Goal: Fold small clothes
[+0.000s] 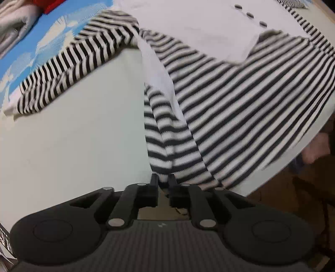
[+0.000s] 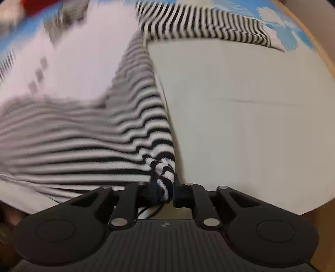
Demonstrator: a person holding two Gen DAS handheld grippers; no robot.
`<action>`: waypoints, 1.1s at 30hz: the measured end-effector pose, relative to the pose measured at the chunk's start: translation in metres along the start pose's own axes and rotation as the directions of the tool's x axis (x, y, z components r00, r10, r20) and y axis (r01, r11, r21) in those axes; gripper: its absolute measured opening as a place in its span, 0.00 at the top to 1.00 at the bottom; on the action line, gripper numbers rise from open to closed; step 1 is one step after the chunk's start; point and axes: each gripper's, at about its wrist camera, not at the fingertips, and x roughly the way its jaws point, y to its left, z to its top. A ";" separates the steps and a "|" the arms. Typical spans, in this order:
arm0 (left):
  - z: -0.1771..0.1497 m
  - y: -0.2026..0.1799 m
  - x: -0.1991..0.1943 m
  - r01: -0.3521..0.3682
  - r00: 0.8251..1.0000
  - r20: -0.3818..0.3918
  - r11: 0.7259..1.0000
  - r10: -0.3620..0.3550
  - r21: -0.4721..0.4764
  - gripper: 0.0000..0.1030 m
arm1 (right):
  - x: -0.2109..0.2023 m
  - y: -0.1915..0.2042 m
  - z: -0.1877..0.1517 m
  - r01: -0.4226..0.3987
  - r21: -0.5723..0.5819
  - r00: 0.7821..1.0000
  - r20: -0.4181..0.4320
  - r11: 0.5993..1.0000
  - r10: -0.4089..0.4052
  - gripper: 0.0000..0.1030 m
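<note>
Your left gripper (image 1: 162, 180) is pinching the hem corner of a black-and-white striped shirt (image 1: 240, 108), its two black fingers (image 1: 154, 180) drawn close together on a thin fold of the fabric, while your right gripper (image 2: 165, 188) is clamping a bunched wad of the same striped shirt (image 2: 69, 144) at the other hem corner, the cloth bulging up between its jaws. From both grips the garment is stretching away across a pale table (image 1: 73, 146), its striped body running up toward a plain white chest panel (image 1: 199, 29) that is carrying three dark buttons (image 1: 249, 14) in a row. In the left wrist view one striped sleeve (image 1: 69, 64) is lying out to the side, its cuff resting on a blue cloth with white patterning (image 1: 25, 50); in the right wrist view a striped sleeve (image 2: 201, 23) is reaching toward the same blue cloth (image 2: 286, 27) at the table's far edge. Grey fabric (image 1: 14, 23) and something red (image 1: 52, 4) are sitting beyond the blue cloth, and much of the right wrist view is smearing with motion blur
</note>
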 end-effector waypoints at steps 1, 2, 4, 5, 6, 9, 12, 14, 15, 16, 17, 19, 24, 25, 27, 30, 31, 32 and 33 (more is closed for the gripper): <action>0.003 0.003 -0.006 0.002 1.000 0.031 1.000 -0.002 -0.016 0.86 | -0.001 0.001 0.001 0.022 0.000 1.000 0.009 1.000 -0.022 0.75; 0.006 0.006 -0.014 0.015 0.997 0.076 0.999 -0.012 -0.033 0.85 | -0.005 0.001 0.002 0.042 0.006 0.998 0.035 0.999 -0.042 0.75; 0.010 0.009 -0.024 0.064 0.988 0.146 0.996 -0.055 -0.060 0.85 | -0.019 0.002 0.005 0.064 0.006 0.990 0.127 0.998 -0.064 0.72; 0.012 0.007 -0.026 0.095 0.983 0.162 0.993 -0.083 -0.067 0.85 | -0.026 0.004 0.006 0.055 0.006 0.983 0.173 0.998 -0.055 0.71; 0.016 0.003 -0.024 0.128 0.979 0.166 0.989 -0.115 -0.070 0.85 | -0.026 0.009 0.006 0.034 0.005 0.979 0.201 0.999 -0.034 0.70; 0.018 -0.012 -0.005 0.176 0.980 0.100 0.984 -0.171 -0.041 0.85 | -0.021 0.017 0.008 -0.054 -0.029 0.978 0.202 0.998 0.058 0.66; 0.010 -0.026 0.037 0.102 0.991 -0.095 0.994 -0.097 0.042 0.85 | 0.009 0.036 0.002 -0.058 -0.118 0.997 0.035 0.991 0.062 0.49; 0.005 -0.031 0.035 0.083 0.994 -0.085 0.991 -0.074 0.106 0.84 | 0.020 0.045 -0.005 -0.013 -0.196 1.000 -0.014 0.981 0.010 0.50; 0.008 -0.028 0.029 0.093 0.994 -0.058 0.992 -0.089 0.081 0.80 | 0.019 0.048 -0.005 -0.008 -0.207 1.000 0.002 0.978 0.008 0.50; 0.011 -0.021 0.020 0.114 0.993 -0.022 0.993 -0.113 0.030 0.77 | 0.015 0.047 -0.004 -0.016 -0.194 1.000 0.021 0.981 0.021 0.50; 0.014 -0.015 0.013 0.140 0.990 0.017 0.990 -0.140 -0.007 0.73 | 0.011 0.045 -0.003 -0.035 -0.169 0.998 0.040 0.985 0.042 0.50; 0.019 -0.010 0.012 0.154 0.987 0.041 0.988 -0.152 -0.030 0.64 | 0.009 0.041 0.000 -0.056 -0.132 0.997 0.042 0.990 0.062 0.49; 0.020 -0.017 0.034 0.019 0.997 -0.077 0.999 -0.016 0.040 0.64 | 0.012 0.052 -0.004 -0.002 -0.183 1.000 0.024 0.983 0.006 0.49; 0.023 -0.012 0.027 0.039 0.998 -0.039 0.999 -0.038 0.007 0.64 | 0.004 0.053 -0.001 -0.016 -0.169 0.998 0.062 0.985 0.027 0.49; 0.030 0.002 0.007 0.096 0.993 0.070 0.992 -0.091 -0.076 0.62 | -0.014 0.053 0.001 -0.047 -0.144 0.988 0.142 0.988 0.068 0.49; 0.039 0.016 -0.015 0.111 0.976 0.205 0.978 -0.075 -0.174 0.54 | -0.040 0.053 0.011 -0.063 -0.095 0.951 0.297 0.994 0.088 0.49; 0.041 0.019 -0.020 0.105 0.970 0.237 0.973 -0.054 -0.206 0.52 | -0.048 0.052 0.014 -0.063 -0.073 0.935 0.345 0.995 0.085 0.49; 0.043 0.023 -0.025 0.098 0.963 0.267 0.966 -0.031 -0.241 0.46 | -0.055 0.051 0.016 -0.060 -0.052 0.918 0.390 0.997 0.076 0.49; 0.044 0.028 -0.031 0.091 0.955 0.297 0.955 -0.003 -0.281 0.40 | -0.056 0.046 0.024 -0.050 -0.029 0.897 0.438 0.998 0.058 0.49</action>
